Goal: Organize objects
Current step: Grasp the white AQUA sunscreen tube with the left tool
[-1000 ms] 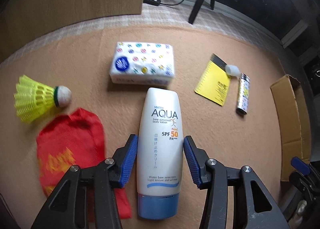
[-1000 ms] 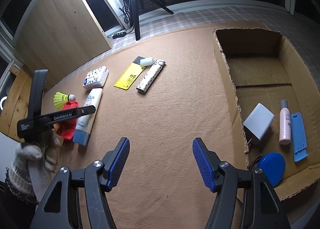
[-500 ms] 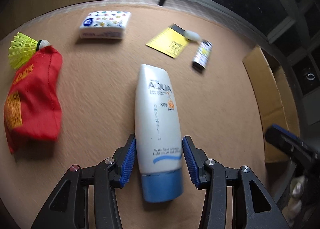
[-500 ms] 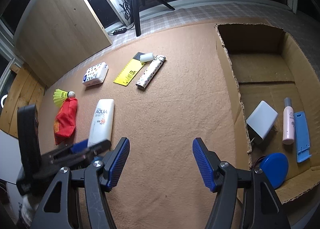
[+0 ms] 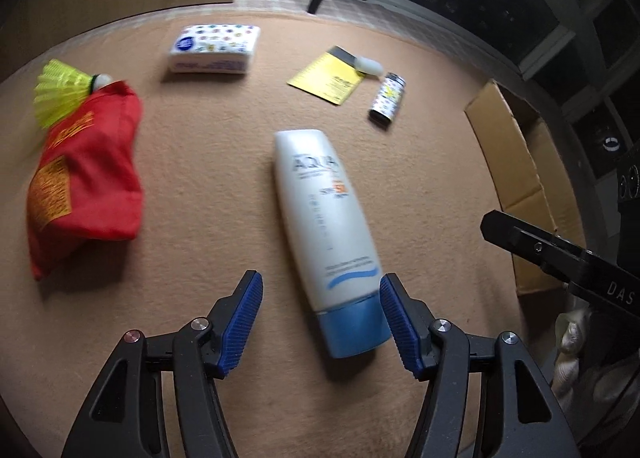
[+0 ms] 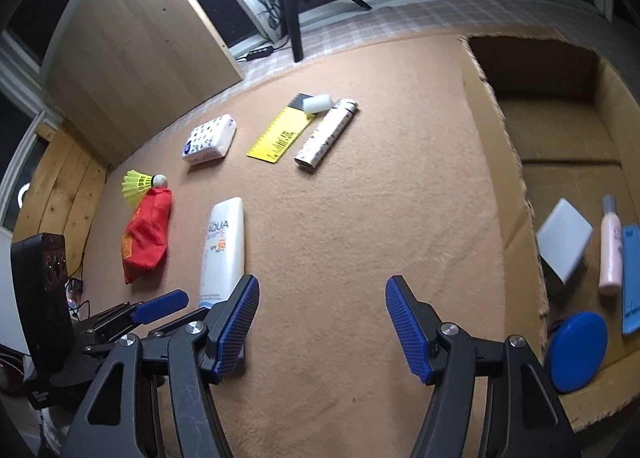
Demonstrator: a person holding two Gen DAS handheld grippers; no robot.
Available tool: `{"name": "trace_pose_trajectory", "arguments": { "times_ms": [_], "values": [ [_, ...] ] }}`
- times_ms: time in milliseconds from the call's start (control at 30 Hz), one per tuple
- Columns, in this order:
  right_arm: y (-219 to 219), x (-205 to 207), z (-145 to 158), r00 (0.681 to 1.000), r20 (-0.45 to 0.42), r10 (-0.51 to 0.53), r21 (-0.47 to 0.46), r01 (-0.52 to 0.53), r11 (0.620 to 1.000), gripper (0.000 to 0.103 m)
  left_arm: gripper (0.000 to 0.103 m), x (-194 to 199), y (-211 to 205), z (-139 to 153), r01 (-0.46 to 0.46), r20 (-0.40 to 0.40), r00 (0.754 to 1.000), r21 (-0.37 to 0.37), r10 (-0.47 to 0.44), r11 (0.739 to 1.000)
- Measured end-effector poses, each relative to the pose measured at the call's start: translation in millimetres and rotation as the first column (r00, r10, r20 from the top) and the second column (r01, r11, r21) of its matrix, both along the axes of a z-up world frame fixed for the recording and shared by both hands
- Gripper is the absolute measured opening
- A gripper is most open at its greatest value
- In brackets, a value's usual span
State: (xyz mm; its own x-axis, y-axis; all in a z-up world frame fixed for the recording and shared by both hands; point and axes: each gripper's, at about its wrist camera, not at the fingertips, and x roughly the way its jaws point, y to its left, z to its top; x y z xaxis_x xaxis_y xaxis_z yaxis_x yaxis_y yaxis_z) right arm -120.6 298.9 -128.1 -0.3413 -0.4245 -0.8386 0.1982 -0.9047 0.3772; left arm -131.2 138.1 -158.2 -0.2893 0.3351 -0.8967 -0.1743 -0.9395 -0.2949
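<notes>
A white sunscreen tube with a blue cap lies flat on the tan mat. Its cap end sits between the jaws of my left gripper, close to the right pad. The jaws are opening and no longer press on the tube. In the right wrist view the same tube lies left of my right gripper, which hovers open over bare mat with nothing between its fingers. The open cardboard box stands to the right.
A red pouch, yellow shuttlecock, tissue pack, yellow ruler, small white piece and patterned cylinder lie on the mat. The box holds a white block, pink bottle, blue strip and blue disc.
My left gripper dragged the tube nearer and towards the box side, away from the pouch, then spread its jaws and let it go. The right gripper kept still and open.
</notes>
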Motion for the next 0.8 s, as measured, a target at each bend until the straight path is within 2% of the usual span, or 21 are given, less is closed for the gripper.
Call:
{"name": "trace_pose_trajectory", "arguments": {
  "times_ms": [200,300,500,800],
  "values": [
    [-29,-14,-7,0.994,0.022,0.105,-0.025,-0.104,0.994,0.065,0.065,-5,-11,-4,-0.018,0.006,1.0,0.025,0.017,1.0],
    [-45,-24,-17,0.984,0.08,0.157,-0.047,-0.154,0.987,0.065,0.065,-5,-13,-5,-0.016,0.009,1.0,0.042,0.016,0.999],
    [-62,-34,-37,0.963,0.181,0.202,-0.083,-0.19,0.978,0.065,0.064,-9,-11,-11,-0.019,0.036,0.999,0.087,0.016,0.996],
    [-83,-34,-42,0.943,0.202,0.266,-0.082,-0.254,0.964,0.064,0.063,-14,-10,-21,-0.041,0.059,0.998,0.13,0.033,0.991]
  ]
}}
